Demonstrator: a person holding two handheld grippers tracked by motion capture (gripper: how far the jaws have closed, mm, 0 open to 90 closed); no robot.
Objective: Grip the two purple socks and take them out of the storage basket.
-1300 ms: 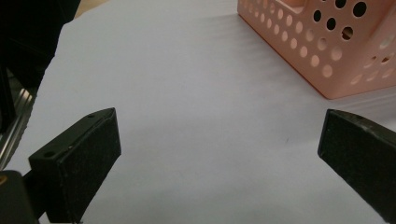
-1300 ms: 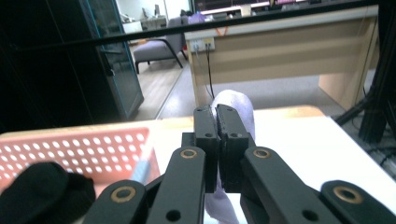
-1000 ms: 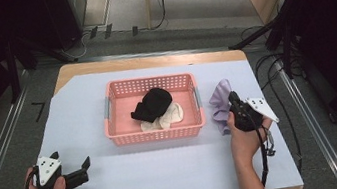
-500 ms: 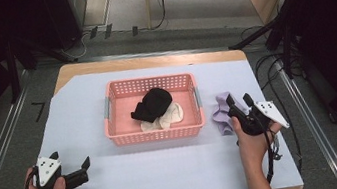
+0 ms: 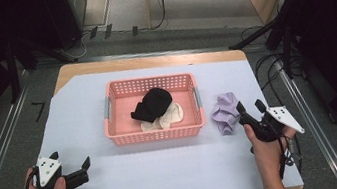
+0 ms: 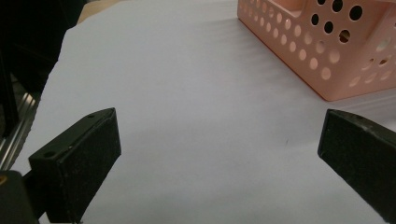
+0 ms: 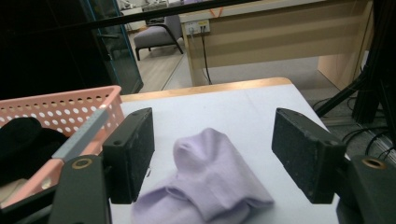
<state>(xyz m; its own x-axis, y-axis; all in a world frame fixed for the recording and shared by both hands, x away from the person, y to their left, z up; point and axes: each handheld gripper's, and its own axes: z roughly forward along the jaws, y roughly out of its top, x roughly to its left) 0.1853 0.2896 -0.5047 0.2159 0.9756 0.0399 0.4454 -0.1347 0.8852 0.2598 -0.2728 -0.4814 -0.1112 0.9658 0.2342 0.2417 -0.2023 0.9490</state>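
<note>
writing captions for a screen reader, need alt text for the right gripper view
A crumpled lilac sock lies on the white table cover between the two open black jaws of the right gripper, which rise from the bottom edge. At the left stands the corner of a pink perforated basket holding a black cloth item; beyond the table are a wooden desk and a grey chair.

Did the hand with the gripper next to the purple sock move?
Yes. The right gripper has pulled back toward the person, away from the pink basket, leaving the purple sock on the table.
</note>
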